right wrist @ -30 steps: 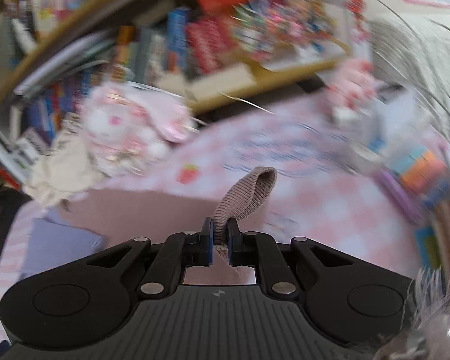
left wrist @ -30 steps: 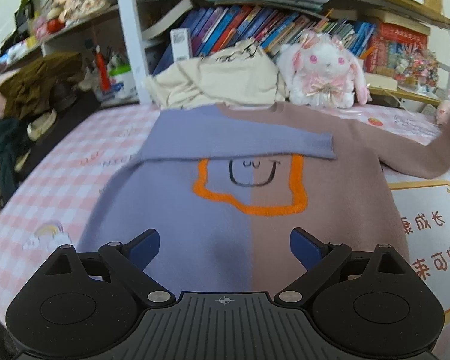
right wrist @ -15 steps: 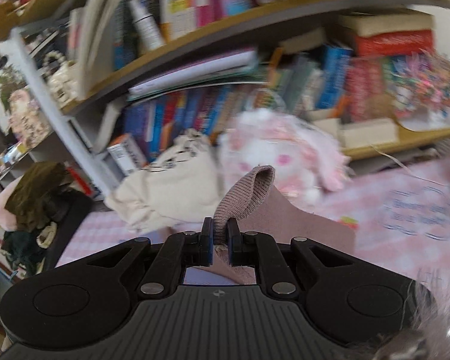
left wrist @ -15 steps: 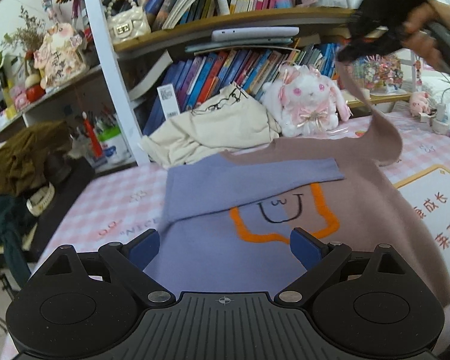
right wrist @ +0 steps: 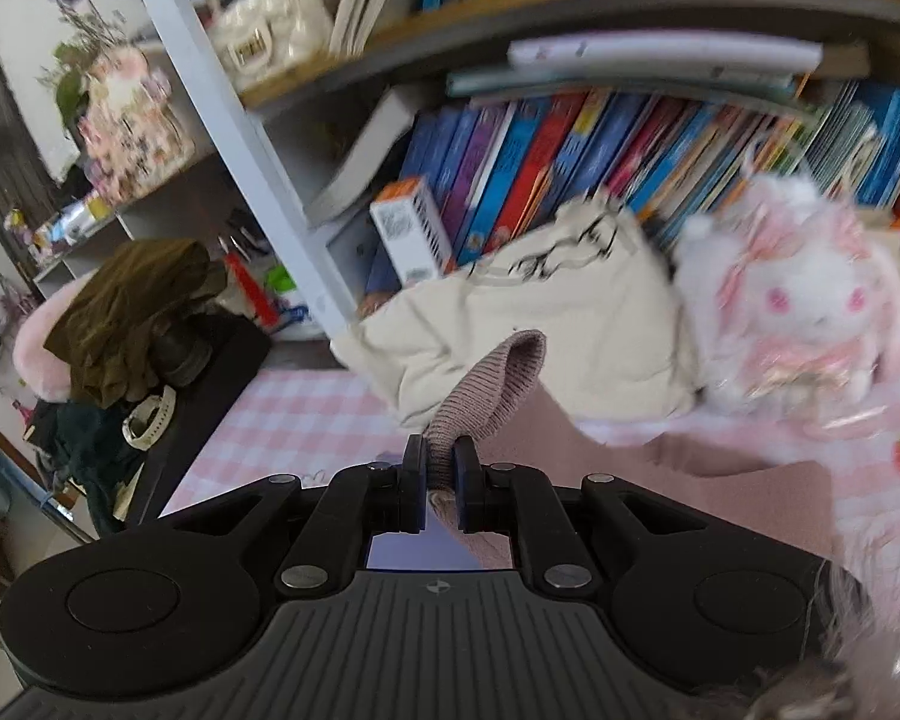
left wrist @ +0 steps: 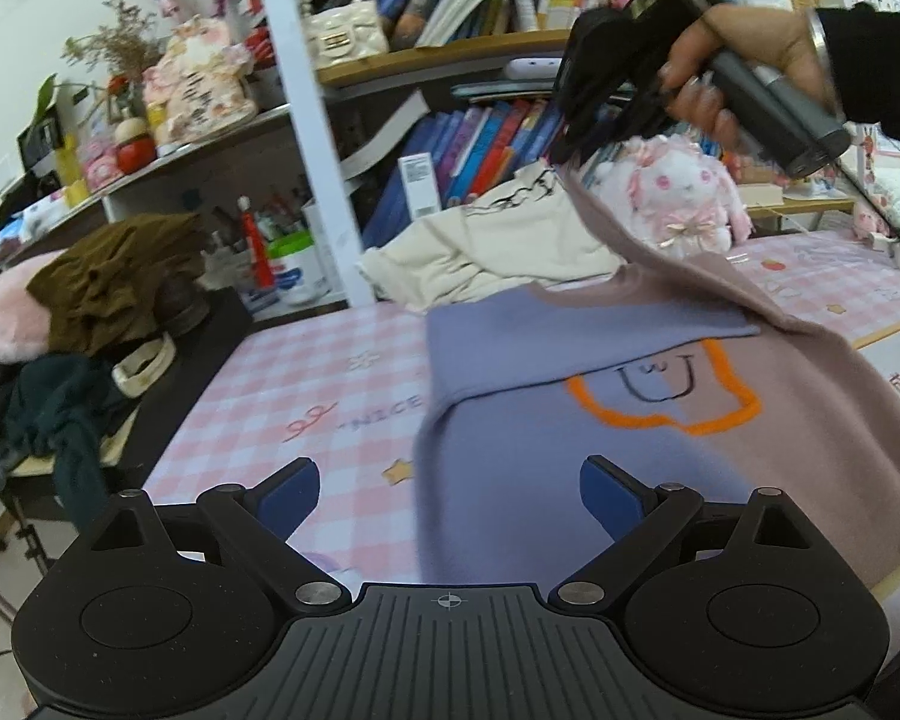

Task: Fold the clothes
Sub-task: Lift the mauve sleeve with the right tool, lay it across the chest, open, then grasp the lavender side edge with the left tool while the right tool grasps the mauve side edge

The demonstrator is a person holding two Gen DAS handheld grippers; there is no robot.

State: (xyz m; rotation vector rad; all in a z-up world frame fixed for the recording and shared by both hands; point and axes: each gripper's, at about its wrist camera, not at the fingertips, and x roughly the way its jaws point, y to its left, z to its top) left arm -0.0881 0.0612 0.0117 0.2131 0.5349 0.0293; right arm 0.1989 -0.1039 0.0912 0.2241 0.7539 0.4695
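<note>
Left tongs (left wrist: 449, 489) hung low at the near edge, blue pads spread wide apart w/ nothing between them, above the sweater's hem. The sweater (left wrist: 570, 450) lay flat on the pink-checked worktop (left wrist: 282, 384), front up: two-tone knit, lavender on one half, dusty mauve-brown on the other, w/ an orange outline shape and a small black line-drawn face on the chest. Its lavender sleeve (left wrist: 570, 342) was folded across the chest, just above the orange outline. The mauve sleeve (left wrist: 648, 252) rose off the worktop on a slant, up to the right tongs (right wrist: 439, 480), which were pinched together on its ribbed cuff (right wrist: 492, 390); cuff looped up past the pads in the right wrist view. In the left wrist view the right hand (left wrist: 744, 66) gripped that tool's handle high above the sweater's far shoulder.

Beyond the collar, a cream garment (left wrist: 498, 252) sat bunched on the worktop, touching a white-and-pink plush bunny (right wrist: 798, 306) beside it. Behind both, a bookshelf (right wrist: 570, 156) w/ rows of colourful books. Off to the far left side, a heap of olive and dark clothes (left wrist: 102, 300) on a black surface.
</note>
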